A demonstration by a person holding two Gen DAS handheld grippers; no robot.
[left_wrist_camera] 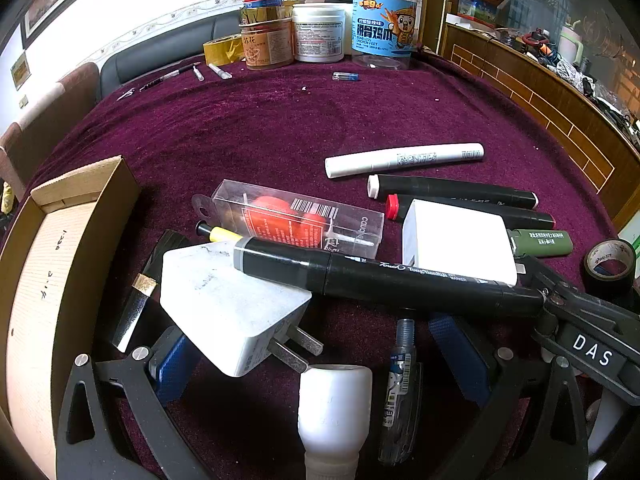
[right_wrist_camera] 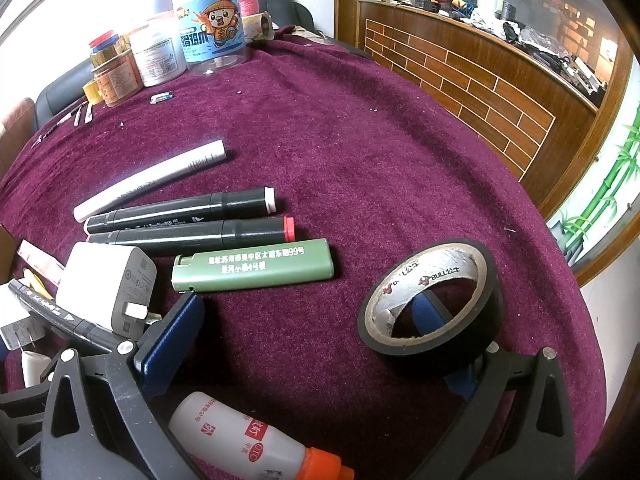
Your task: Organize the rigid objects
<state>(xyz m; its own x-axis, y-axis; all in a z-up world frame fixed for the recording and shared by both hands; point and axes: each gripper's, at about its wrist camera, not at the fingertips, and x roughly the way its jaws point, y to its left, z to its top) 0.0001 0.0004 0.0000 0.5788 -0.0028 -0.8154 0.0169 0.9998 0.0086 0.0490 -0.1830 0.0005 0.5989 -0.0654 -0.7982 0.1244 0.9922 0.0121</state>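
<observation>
My left gripper [left_wrist_camera: 316, 360] is open low over the purple cloth; between its blue pads lie a scuffed white charger [left_wrist_camera: 228, 304], a white bottle [left_wrist_camera: 332, 404] and a clear pen [left_wrist_camera: 400, 380]. A black marker [left_wrist_camera: 384, 276] rests across the charger. My right gripper [right_wrist_camera: 308, 336] is open; its right finger [right_wrist_camera: 428, 312] shows through the hole of a black tape roll [right_wrist_camera: 432, 308]. A green lighter [right_wrist_camera: 252, 266], a white charger [right_wrist_camera: 108, 288], two black markers [right_wrist_camera: 180, 224] and a white marker [right_wrist_camera: 148, 178] lie ahead. A white bottle with orange cap [right_wrist_camera: 248, 440] lies below.
An open cardboard box [left_wrist_camera: 48, 280] stands at the left. A clear packet with red contents [left_wrist_camera: 296, 216] lies mid-table. Jars and tubs [left_wrist_camera: 320, 32] stand at the far edge with small pens [left_wrist_camera: 172, 76]. A wooden counter [right_wrist_camera: 480, 80] runs along the right.
</observation>
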